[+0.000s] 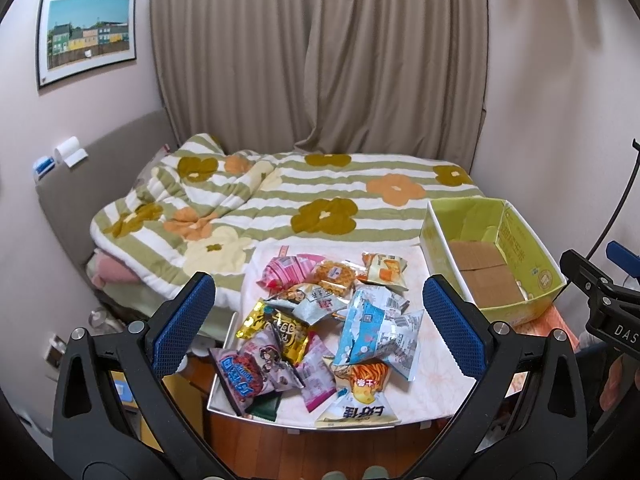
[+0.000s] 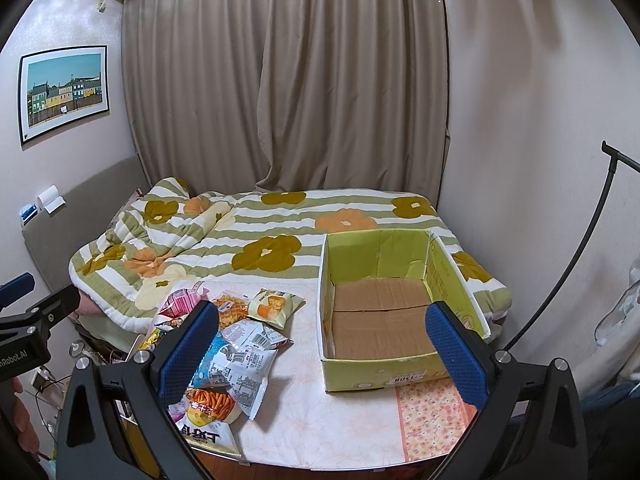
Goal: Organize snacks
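Observation:
A heap of several snack packets (image 1: 320, 328) lies on a small table with a pale floral cloth (image 1: 424, 392). The same packets (image 2: 236, 344) sit left of centre in the right wrist view. A green cardboard box (image 2: 400, 372) stands empty on the table's right side, also seen as the box (image 1: 516, 312) at the right of the left wrist view. My left gripper (image 1: 320, 326) hovers open above the heap, nothing between its blue pads. My right gripper (image 2: 324, 350) is open too, held above the box's near left wall and empty.
Behind the table lies a bed under a green-striped flower quilt (image 1: 280, 200), with beige curtains (image 1: 320, 52) beyond. A black stand pole (image 2: 576, 264) curves up at the right wall. Wooden floor (image 1: 320, 448) shows below the table's near edge.

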A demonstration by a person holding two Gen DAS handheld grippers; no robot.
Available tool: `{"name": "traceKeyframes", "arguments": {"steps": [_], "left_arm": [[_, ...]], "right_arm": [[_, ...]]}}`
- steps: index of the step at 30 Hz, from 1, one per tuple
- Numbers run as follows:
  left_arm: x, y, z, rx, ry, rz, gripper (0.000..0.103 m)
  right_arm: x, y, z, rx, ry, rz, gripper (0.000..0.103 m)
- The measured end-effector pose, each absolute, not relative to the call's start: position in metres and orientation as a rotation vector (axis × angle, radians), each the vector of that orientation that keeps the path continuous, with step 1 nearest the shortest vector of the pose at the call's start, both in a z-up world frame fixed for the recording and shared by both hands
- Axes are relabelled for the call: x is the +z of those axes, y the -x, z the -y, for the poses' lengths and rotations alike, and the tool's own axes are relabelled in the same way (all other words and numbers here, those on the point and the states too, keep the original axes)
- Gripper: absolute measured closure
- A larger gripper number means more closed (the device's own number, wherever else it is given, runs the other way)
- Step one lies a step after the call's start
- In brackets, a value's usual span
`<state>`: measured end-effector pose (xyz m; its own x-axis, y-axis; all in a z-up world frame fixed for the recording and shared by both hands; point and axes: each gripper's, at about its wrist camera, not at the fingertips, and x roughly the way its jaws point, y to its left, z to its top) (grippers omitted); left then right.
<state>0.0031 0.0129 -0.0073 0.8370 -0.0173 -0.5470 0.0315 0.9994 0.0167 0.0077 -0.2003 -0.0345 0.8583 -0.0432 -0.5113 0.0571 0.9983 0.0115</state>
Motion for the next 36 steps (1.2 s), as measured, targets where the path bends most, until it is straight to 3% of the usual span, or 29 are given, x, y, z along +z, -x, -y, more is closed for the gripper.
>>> {"name": "traceKeyframes", "arguments": {"steps": [23, 36], "left_arm": [[-0.013, -0.007, -0.038, 0.053, 0.027, -0.636, 0.0], [-0.093, -0.028, -0.089, 0.199, 0.166, -0.868, 0.0]], "right_arm": [[-0.039, -0.02, 0.191, 0.029, -0.012, -0.579, 0.0], [-0.11, -0.092, 0.166, 0.355, 0.146, -0.763, 0.0]]}}
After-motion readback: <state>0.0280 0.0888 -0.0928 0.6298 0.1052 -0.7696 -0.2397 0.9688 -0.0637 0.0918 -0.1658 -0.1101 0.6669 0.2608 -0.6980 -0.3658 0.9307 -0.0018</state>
